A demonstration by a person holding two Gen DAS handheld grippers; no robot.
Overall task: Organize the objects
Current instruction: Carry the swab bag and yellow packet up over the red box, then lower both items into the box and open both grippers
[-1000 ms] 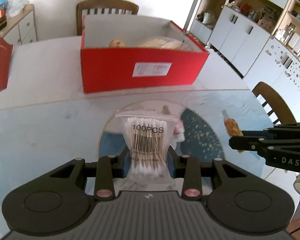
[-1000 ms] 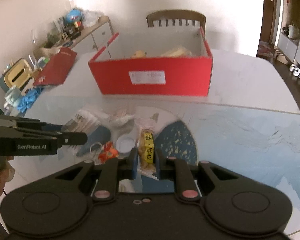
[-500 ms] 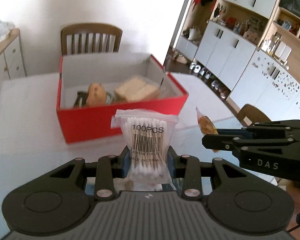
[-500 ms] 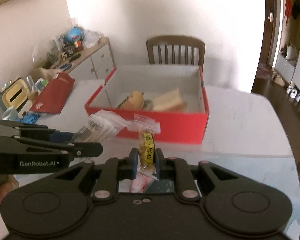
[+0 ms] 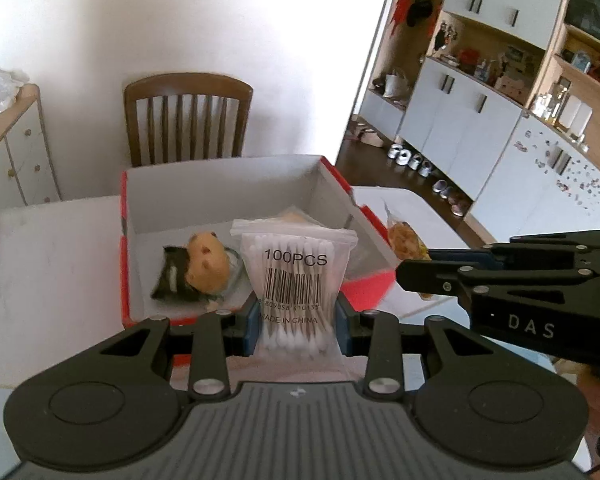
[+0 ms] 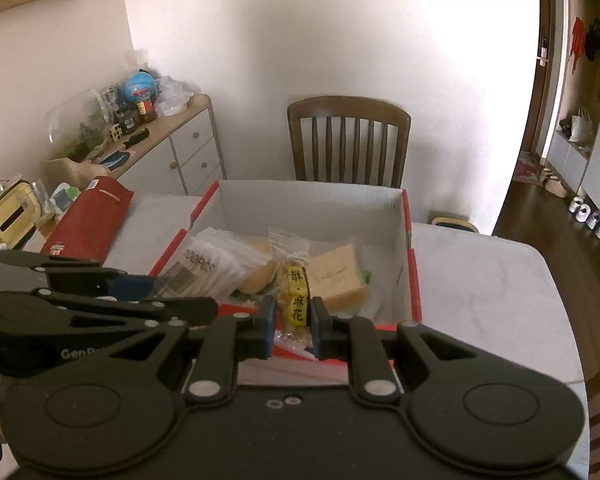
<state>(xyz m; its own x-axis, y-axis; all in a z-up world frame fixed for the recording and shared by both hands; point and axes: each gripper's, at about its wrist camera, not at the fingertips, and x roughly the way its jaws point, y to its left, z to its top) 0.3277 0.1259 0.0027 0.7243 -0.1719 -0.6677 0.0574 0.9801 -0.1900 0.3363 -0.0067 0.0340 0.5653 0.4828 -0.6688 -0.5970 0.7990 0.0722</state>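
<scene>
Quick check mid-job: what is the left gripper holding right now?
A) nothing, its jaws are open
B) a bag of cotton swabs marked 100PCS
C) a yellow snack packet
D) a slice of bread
B: the left gripper is clamped on the clear bag of cotton swabs printed 100PCS, held up in front of the red box.

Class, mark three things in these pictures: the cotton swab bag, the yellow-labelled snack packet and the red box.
cotton swab bag [image 5: 294, 276], left wrist view, on its barcode.
yellow-labelled snack packet [image 6: 297, 300], right wrist view, on its yellow label.
red box [image 5: 125, 240], left wrist view, on its left wall.
</scene>
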